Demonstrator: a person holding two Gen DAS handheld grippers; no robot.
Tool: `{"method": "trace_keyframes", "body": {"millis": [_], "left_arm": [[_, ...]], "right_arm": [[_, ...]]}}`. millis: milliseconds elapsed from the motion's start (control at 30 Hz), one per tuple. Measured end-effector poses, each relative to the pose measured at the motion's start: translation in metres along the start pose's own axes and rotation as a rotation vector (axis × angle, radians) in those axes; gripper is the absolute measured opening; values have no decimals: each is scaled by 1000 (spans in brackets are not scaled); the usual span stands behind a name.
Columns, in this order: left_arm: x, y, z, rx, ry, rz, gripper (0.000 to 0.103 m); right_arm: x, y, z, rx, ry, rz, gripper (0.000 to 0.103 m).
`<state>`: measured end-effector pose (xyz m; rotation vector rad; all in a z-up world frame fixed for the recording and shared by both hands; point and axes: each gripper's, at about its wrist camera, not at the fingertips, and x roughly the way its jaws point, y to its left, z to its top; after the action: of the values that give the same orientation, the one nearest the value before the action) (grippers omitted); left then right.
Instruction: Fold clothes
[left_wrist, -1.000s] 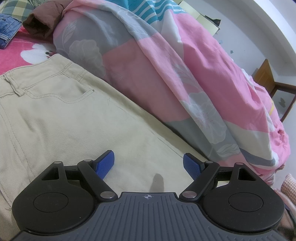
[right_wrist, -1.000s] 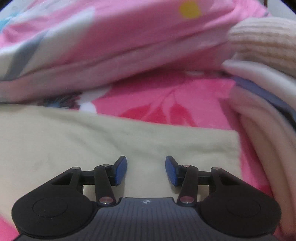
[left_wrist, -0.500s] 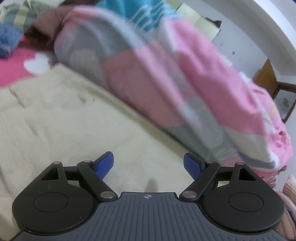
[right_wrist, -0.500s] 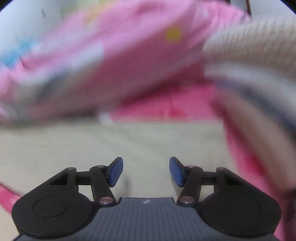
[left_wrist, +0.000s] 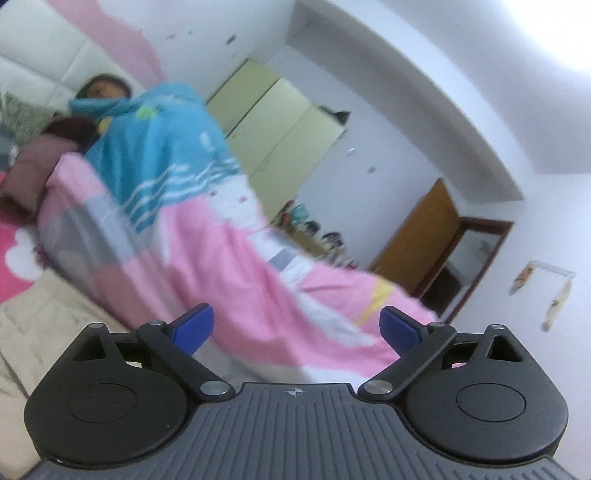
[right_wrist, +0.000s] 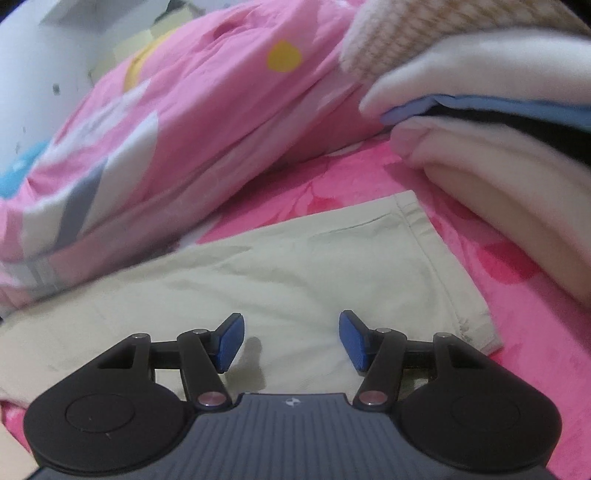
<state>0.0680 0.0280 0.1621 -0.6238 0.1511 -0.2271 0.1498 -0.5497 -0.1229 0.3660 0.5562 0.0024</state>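
— So, where are the beige cotton trousers (right_wrist: 332, 266) at this moment?

— They lie flat on the bright pink flowered bed sheet (right_wrist: 498, 280). In the right wrist view one hemmed leg end points to the right. In the left wrist view only a beige corner (left_wrist: 40, 317) shows at the lower left.

— And the two grippers?

— The right gripper (right_wrist: 291, 341) is over the trouser leg with its blue fingers well apart, and nothing is between them. The left gripper (left_wrist: 295, 328) is also spread wide and holds nothing. It is tilted up toward the room, so the view is blurred.

— What stands around the trousers?

— A thick pink, grey and blue patchwork quilt (left_wrist: 207, 258) is heaped along the far edge of the trousers. At the right a stack of folded cream and blue clothes (right_wrist: 491, 140) sits on the sheet, near the hem, with a ribbed beige knit (right_wrist: 443, 33) on top.

— Anything farther back?

— Pale yellow-green wardrobe doors (left_wrist: 280, 129), a brown wooden door (left_wrist: 417, 243) and white walls. A person lies near the headboard, partly under the quilt.
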Motion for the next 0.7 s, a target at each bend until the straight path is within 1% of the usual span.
{"method": "trace_keyframes", "body": {"millis": [67, 167, 267, 300, 367, 400, 467, 567, 633, 700], "left_arm": [[-21, -21, 19, 50, -7, 11, 97], [-53, -50, 54, 195, -19, 84, 97], [-86, -72, 88, 400, -53, 203, 99], [-96, -76, 97, 465, -83, 261, 100], [-112, -72, 103, 563, -148, 363, 102], [-117, -63, 103, 589, -172, 406, 103], [-121, -33, 93, 580, -176, 479, 103], [-109, 35, 58, 525, -110, 571, 102], [-93, 83, 25, 515, -58, 665, 99], [-77, 125, -8, 503, -11, 705, 95]], "right_arm": [[-3, -6, -1, 27, -9, 18, 59], [-4, -8, -1, 35, -12, 24, 60], [-4, -8, 0, 37, -13, 27, 60], [-4, -8, 0, 38, -14, 27, 60], [-4, -9, 0, 40, -15, 29, 60], [-5, -9, 0, 41, -15, 30, 60], [-5, -9, 0, 43, -16, 31, 60], [-4, -7, 0, 36, -11, 24, 60], [-3, -4, 1, 21, -1, 9, 60], [-1, 10, 4, -43, 36, -46, 60]]}}
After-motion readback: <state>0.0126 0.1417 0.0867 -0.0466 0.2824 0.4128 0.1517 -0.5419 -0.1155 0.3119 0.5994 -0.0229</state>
